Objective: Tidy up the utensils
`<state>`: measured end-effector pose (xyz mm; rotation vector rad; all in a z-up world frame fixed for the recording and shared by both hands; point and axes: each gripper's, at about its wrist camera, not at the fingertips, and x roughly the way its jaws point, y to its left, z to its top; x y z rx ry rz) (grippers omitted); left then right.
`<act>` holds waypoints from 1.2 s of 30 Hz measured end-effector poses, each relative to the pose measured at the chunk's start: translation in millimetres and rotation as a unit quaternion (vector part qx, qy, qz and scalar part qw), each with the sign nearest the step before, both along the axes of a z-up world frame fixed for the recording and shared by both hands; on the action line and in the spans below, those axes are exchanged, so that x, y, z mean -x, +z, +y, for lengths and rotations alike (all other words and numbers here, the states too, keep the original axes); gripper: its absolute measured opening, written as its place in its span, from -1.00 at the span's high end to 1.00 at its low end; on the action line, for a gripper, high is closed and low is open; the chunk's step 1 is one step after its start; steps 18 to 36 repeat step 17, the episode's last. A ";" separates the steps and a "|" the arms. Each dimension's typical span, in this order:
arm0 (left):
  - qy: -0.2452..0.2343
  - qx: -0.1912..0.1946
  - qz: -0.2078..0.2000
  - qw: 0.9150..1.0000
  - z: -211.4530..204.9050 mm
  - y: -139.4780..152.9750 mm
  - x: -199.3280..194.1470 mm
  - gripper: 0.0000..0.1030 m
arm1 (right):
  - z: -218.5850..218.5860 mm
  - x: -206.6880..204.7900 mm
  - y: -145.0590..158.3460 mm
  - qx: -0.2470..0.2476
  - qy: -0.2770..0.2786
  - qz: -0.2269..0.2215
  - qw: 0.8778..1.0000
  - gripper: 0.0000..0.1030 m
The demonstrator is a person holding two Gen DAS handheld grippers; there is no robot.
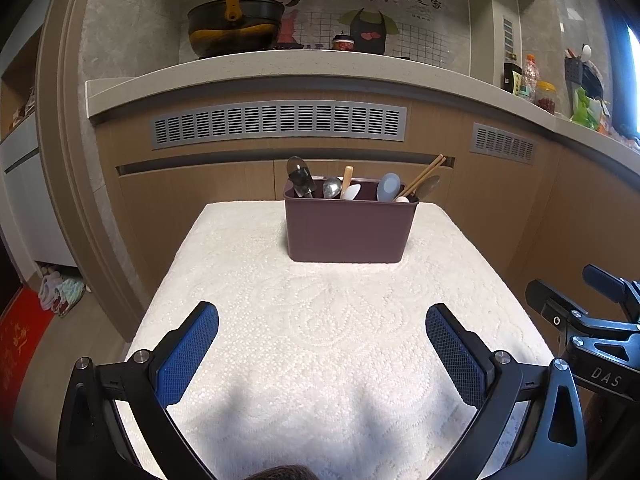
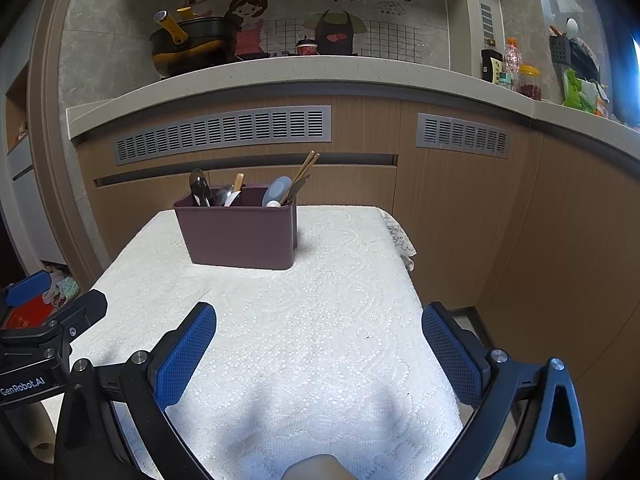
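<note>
A maroon plastic utensil holder stands at the far end of a small table with a white lace cloth; it also shows in the right wrist view. Several utensils stand in it: spoons, a pale blue scoop and wooden chopsticks. My left gripper is open and empty over the near part of the cloth. My right gripper is open and empty beside it, over the table's near right part.
Wooden cabinets with grey vent grilles stand behind the table. The counter above holds a black pot and jars. The table's right edge drops to the floor. The other gripper shows at the right edge.
</note>
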<state>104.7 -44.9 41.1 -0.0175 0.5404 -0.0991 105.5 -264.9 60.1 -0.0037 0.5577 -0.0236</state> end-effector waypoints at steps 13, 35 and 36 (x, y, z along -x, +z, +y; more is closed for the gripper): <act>-0.003 0.004 -0.001 1.000 1.3 -1.1 2.3 -0.99 | 0.3 0.1 -0.8 -0.001 0.004 0.003 1.000 -0.99; -0.001 0.010 -0.007 1.000 5.0 -1.8 2.7 -0.99 | 0.9 -0.3 -1.1 0.003 0.005 0.002 1.000 -0.99; -0.001 0.010 -0.007 1.000 5.0 -1.8 2.7 -0.99 | 0.9 -0.3 -1.1 0.003 0.005 0.002 1.000 -0.99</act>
